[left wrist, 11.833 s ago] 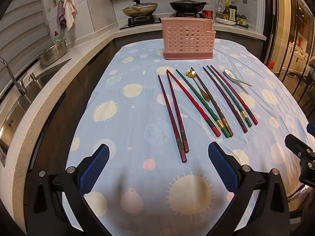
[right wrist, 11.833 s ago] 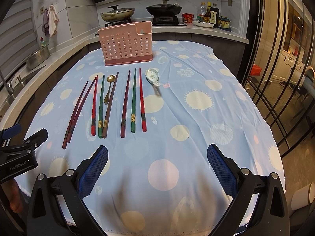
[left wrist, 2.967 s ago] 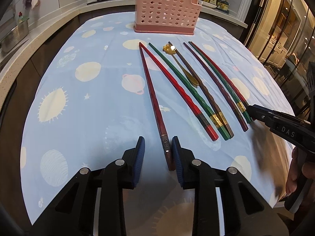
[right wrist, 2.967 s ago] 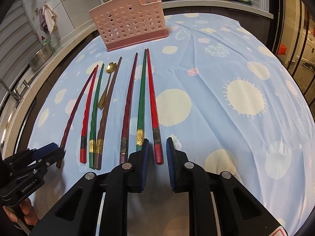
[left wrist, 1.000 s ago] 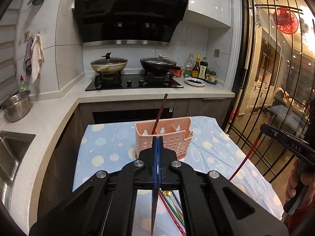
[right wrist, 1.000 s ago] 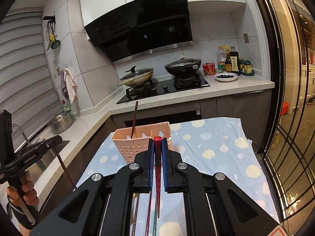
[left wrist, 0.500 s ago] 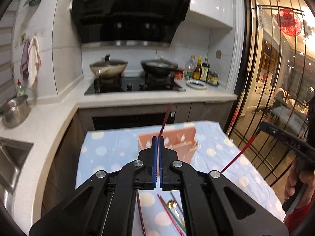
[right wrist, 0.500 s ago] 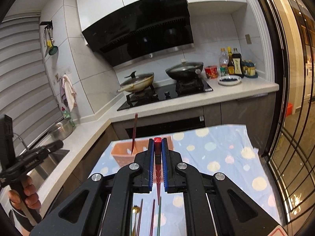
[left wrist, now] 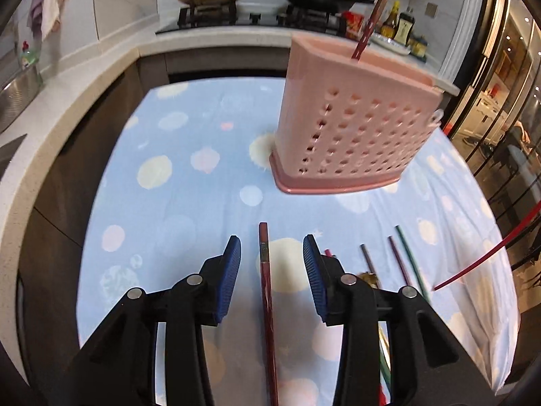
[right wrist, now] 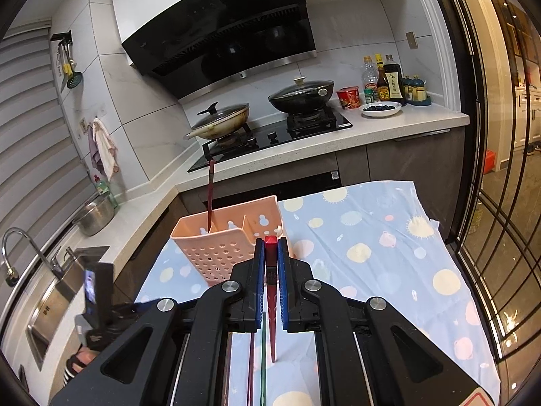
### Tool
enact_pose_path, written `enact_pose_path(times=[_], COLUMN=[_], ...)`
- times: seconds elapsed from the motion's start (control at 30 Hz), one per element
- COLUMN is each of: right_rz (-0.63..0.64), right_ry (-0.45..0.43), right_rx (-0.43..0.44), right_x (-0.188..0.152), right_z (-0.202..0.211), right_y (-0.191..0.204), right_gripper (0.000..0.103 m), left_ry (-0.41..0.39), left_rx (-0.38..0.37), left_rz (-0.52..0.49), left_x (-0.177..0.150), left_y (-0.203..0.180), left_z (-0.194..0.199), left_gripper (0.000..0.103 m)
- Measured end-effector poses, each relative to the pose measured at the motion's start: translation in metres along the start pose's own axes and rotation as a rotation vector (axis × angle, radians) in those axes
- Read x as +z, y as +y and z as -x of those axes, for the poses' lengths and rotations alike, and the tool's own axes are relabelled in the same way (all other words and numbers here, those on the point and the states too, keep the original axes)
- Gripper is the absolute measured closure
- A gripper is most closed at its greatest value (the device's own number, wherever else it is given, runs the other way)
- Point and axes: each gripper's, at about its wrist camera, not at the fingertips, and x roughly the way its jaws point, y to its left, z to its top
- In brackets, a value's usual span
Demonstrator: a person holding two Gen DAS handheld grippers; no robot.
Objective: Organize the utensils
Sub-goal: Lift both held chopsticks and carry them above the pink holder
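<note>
The pink perforated utensil holder (left wrist: 351, 125) stands on the blue dotted tablecloth with one dark red chopstick (left wrist: 370, 27) standing in it; both also show in the right wrist view, holder (right wrist: 223, 247) and chopstick (right wrist: 210, 193). My left gripper (left wrist: 271, 260) is open low over the cloth, its blue pads either side of a dark red chopstick (left wrist: 267, 301) lying flat. My right gripper (right wrist: 271, 264) is shut on a red chopstick (right wrist: 271, 304) that hangs tip down, held high in front of the holder. That chopstick's tip shows in the left wrist view (left wrist: 487, 253).
Several more chopsticks (left wrist: 405, 260) and a gold spoon (left wrist: 370, 277) lie on the cloth right of the left gripper. Behind the table is a counter with a stove, two pans (right wrist: 297, 93), bottles (right wrist: 389, 81), and a sink (right wrist: 50, 301) at left.
My left gripper was shut and raised facing the stove; it has dropped to the cloth and opened around a lying chopstick. My right gripper stays shut on the red chopstick, nearer the holder.
</note>
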Motion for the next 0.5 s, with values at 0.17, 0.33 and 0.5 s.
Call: enact_pose_path(times=[0.17,0.33,0.5], right_rz=[0.005,0.001,0.002], right_ry=[0.001,0.008,0.013], right_rx=[0.002,0.002,0.001], right_x=[0.004,0.007,0.007], right_z=[-0.012,-0.021,-0.024], right_y=[0.001,0.002,0.005], right_gripper=[0.096,0.096,0.096], left_ry=[0.063,0.082,0.077], left_rx=[0.011,0.004,-0.029], left_rz=[-0.008,-0.015,0.001], left_x=[-0.003,-0.006,-0.006], left_y=[0.001,0.003,0.007], left_z=[-0.036,-0.050,-0.044], left_gripper=[0.068,0.091,0.096])
